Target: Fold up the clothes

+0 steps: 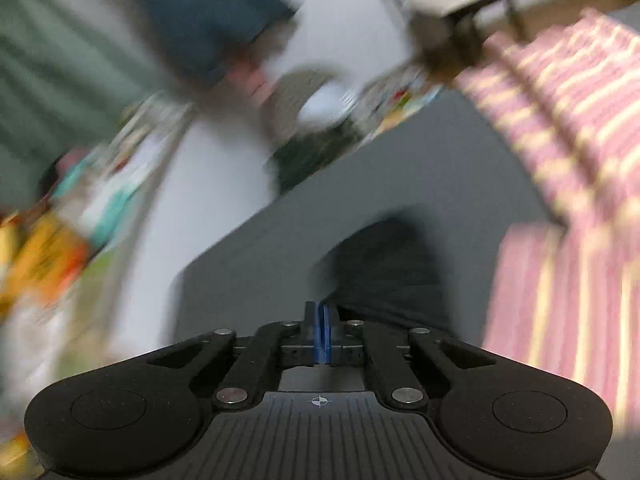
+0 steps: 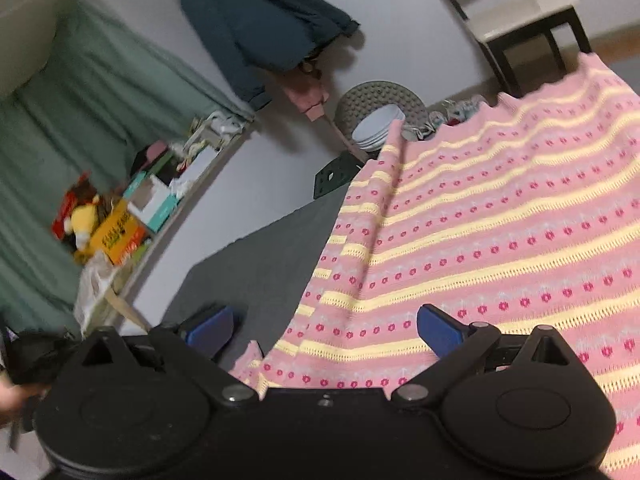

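Note:
A pink knitted garment (image 2: 500,220) with yellow stripes and red dots lies spread on the grey surface (image 2: 260,264). My right gripper (image 2: 324,328) stands open just above the garment's near left edge, one blue pad (image 2: 212,330) over the grey surface and the other over the knit. The left wrist view is motion-blurred. There my left gripper (image 1: 322,330) has its blue pads pressed together, and a black garment (image 1: 384,272) bunches right at the tips, apparently pinched. The pink garment (image 1: 560,200) lies to its right.
Along the wall to the left runs a shelf of boxes and toys (image 2: 120,220) beside a green curtain (image 2: 80,92). A dark blue coat (image 2: 260,20) hangs behind. Plates (image 2: 376,124) and a chair (image 2: 520,20) stand beyond the surface. A hand and black cloth (image 2: 32,356) show at lower left.

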### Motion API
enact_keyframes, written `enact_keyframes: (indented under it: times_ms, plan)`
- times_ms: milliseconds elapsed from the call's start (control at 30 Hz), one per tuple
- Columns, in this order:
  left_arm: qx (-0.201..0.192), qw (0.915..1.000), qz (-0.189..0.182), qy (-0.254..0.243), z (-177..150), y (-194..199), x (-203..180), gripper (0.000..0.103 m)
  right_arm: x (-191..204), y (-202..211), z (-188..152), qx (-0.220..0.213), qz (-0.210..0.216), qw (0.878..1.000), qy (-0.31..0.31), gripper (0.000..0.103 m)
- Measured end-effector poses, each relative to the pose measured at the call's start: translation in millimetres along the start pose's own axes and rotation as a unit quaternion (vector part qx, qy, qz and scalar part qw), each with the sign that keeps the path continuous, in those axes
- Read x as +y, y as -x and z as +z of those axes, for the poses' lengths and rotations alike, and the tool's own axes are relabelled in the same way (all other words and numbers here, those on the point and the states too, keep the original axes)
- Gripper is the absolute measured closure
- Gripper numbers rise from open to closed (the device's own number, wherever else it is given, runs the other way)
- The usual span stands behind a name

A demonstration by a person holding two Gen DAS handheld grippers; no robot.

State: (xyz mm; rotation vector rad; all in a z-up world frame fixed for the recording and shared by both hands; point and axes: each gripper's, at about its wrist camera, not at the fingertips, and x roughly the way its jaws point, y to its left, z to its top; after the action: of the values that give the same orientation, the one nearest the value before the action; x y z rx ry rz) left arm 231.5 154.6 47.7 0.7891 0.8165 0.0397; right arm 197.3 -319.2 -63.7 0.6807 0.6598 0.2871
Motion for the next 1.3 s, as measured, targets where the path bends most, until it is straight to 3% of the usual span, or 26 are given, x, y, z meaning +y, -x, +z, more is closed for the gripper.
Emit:
enact_keyframes:
  times_ms: [67, 100, 133, 200, 300, 367, 467, 600, 700, 767, 800, 833, 900, 1067, 1100, 1133, 1167, 1200, 1233, 1267, 1300]
  plan:
    - [0.044, 0.9958, 0.077, -0.023, -34.4, 51.8, 55.5, 0.102, -4.0, 1.9, 2.7, -0.001, 0.003, 1.000, -0.017, 0.004]
    - [0.062, 0.9919, 0.111, -0.009, -52.0, 78.5, 83.7, 0.102, -3.5, 2.3, 3.6, -0.001, 0.004, 1.000, -0.020, 0.003]
    - [0.067, 0.9901, 0.117, 0.039, -66.7, 103.0, 108.0, 0.102, -2.4, 2.7, 4.4, 0.000, 0.005, 1.000, -0.023, 0.004]
    - [0.059, 0.9827, 0.090, 0.151, -92.7, 147.5, 144.0, 0.101, 0.7, 2.6, 3.3, 0.001, 0.009, 1.000, -0.022, 0.003]
    - [0.026, 0.9743, 0.013, 0.223, -108.7, 172.1, 140.1, 0.101, 5.8, 2.2, -0.1, 0.004, 0.014, 1.000, -0.013, 0.003]
    - [0.009, 0.9745, -0.033, 0.222, -107.9, 163.3, 114.6, 0.095, 9.8, 1.0, -5.4, 0.013, 0.012, 1.000, 0.000, 0.003]
    - [0.020, 0.9688, -0.119, 0.216, -88.5, 120.3, 63.0, 0.090, 15.3, -3.0, -13.6, 0.031, 0.011, 0.999, 0.012, 0.003]
    - [0.055, 0.9476, -0.210, 0.234, -51.7, 45.9, 6.6, 0.089, 20.7, -7.5, -18.9, 0.043, 0.015, 0.998, 0.032, 0.002]
    - [0.077, 0.9320, -0.223, 0.276, -29.1, -8.4, -28.4, 0.089, 19.4, -15.3, -20.9, 0.055, 0.022, 0.998, 0.032, 0.002]
    - [0.087, 0.9269, -0.214, 0.296, -14.0, -46.2, -40.5, 0.072, 16.5, -21.8, -22.0, 0.063, 0.024, 0.997, 0.029, 0.002]
    - [0.085, 0.9267, -0.208, 0.301, -9.7, -60.2, -46.3, 0.037, 14.5, -24.6, -22.0, 0.065, 0.025, 0.997, 0.027, 0.002]
    - [0.080, 0.9277, -0.201, 0.305, -5.8, -73.5, -53.3, 0.011, 12.2, -27.3, -22.1, 0.069, 0.025, 0.997, 0.027, 0.002]
    - [0.077, 0.9295, -0.186, 0.309, 1.9, -99.1, -65.4, 0.010, 5.7, -33.8, -21.2, 0.075, 0.026, 0.997, 0.018, 0.002]
    - [0.119, 0.9327, -0.147, 0.307, 7.9, -147.5, -80.3, 0.011, -12.8, -47.7, -17.9, 0.091, 0.038, 0.995, -0.027, 0.002]
    - [0.125, 0.9322, -0.143, 0.308, 6.4, -154.3, -82.3, 0.017, -15.0, -48.9, -17.9, 0.093, 0.039, 0.994, -0.032, 0.002]
    - [0.130, 0.9316, -0.139, 0.310, 5.0, -161.1, -84.2, 0.038, -16.7, -49.6, -17.9, 0.095, 0.039, 0.994, -0.036, 0.002]
    - [0.135, 0.9310, -0.135, 0.311, 3.6, -167.8, -86.1, 0.051, -18.4, -50.4, -18.0, 0.097, 0.040, 0.994, -0.040, 0.002]
    - [0.140, 0.9304, -0.131, 0.312, 2.1, -174.6, -88.0, 0.072, -20.0, -51.2, -18.1, 0.098, 0.040, 0.993, -0.044, 0.002]
    - [0.142, 0.9287, -0.135, 0.315, -1.2, -179.0, -89.4, 0.087, -21.7, -51.9, -18.2, 0.100, 0.040, 0.993, -0.048, 0.002]
    - [0.142, 0.9260, -0.146, 0.318, -6.2, -181.4, -90.3, 0.100, -23.4, -52.7, -18.2, 0.101, 0.041, 0.993, -0.052, 0.002]
    - [0.138, 0.9222, -0.156, 0.326, -11.3, -181.9, -89.2, 0.102, -25.1, -53.5, -18.3, 0.103, 0.041, 0.992, -0.056, 0.002]
